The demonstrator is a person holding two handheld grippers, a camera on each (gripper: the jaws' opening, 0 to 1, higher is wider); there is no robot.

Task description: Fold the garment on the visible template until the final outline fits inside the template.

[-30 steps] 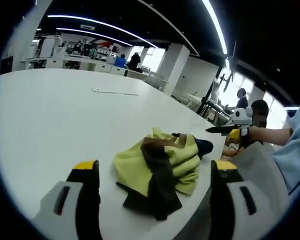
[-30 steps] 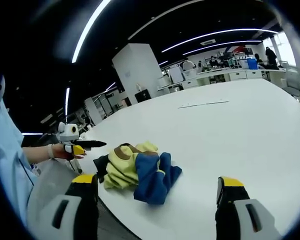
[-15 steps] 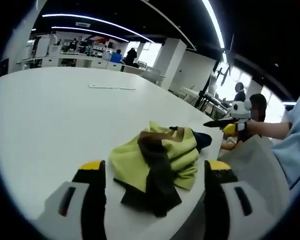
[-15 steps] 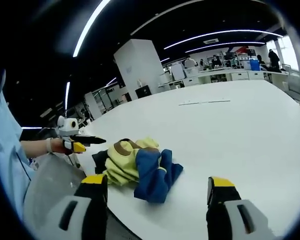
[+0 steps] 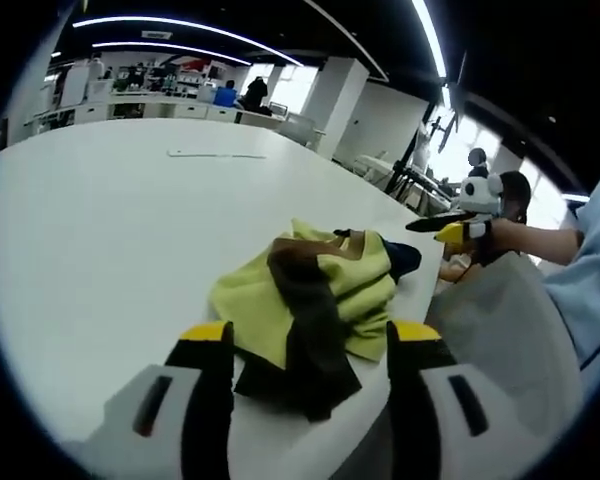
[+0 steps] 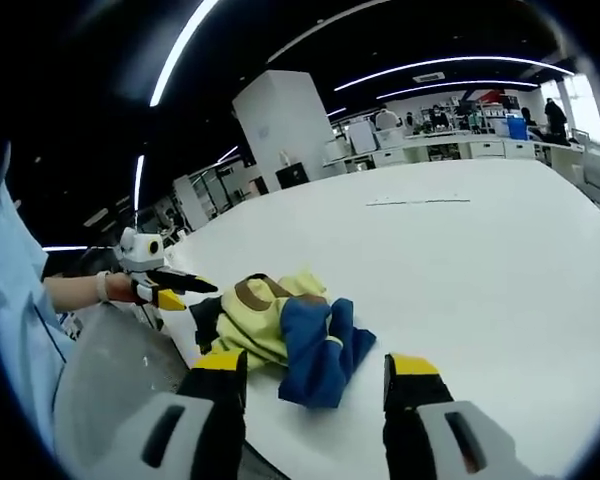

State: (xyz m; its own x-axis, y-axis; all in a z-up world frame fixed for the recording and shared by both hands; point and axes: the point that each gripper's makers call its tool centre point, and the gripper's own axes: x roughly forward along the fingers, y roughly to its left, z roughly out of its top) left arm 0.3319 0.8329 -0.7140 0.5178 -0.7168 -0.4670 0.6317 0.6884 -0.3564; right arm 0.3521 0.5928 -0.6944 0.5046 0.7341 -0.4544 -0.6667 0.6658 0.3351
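Both grippers close in on the crumpled shirt.
The left gripper (image 5: 305, 345) and right gripper (image 6: 315, 372) have narrowed but hold nothing; the shirt (image 5: 315, 300) lies bunched at the tabletop (image 5: 110, 220) edge, folding not started.

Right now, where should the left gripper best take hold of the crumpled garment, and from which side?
Probably the dark flap of the garment: it lies flat on the table, sticking out between the left gripper's open jaws. Come straight forward, low.

Garment (image 5: 315, 300) bunched on the table (image 5: 100, 220) near its edge, between both tools' jaws.
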